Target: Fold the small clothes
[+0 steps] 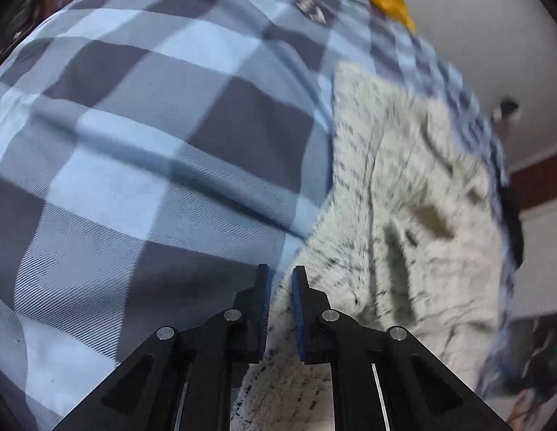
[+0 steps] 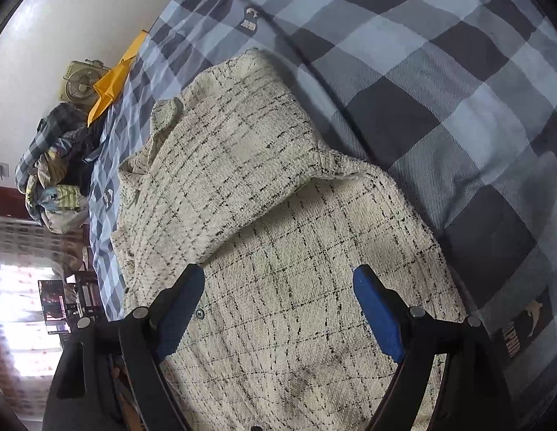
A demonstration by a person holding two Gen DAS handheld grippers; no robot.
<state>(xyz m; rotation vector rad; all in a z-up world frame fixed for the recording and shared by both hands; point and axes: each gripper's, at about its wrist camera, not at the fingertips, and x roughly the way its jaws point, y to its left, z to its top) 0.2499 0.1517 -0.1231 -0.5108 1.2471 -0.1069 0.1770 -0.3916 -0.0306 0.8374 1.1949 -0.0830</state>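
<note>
Blue-and-grey checked bedsheet (image 2: 440, 82) spread across the bed, filling most of both views. On it, cream tweed jacket (image 2: 264, 186) with thin black grid lines, one sleeve folded across the body. Heap of other clothes (image 2: 52, 176) at the sheet's far edge, well apart, near a yellow cloth (image 2: 111, 82). Right gripper (image 2: 278, 305) released, blue pads wide apart above the jacket's lower part. Left gripper (image 1: 280, 309) nearly clenched at the jacket's edge (image 1: 404, 197); grasp on fabric not discernible.
</note>
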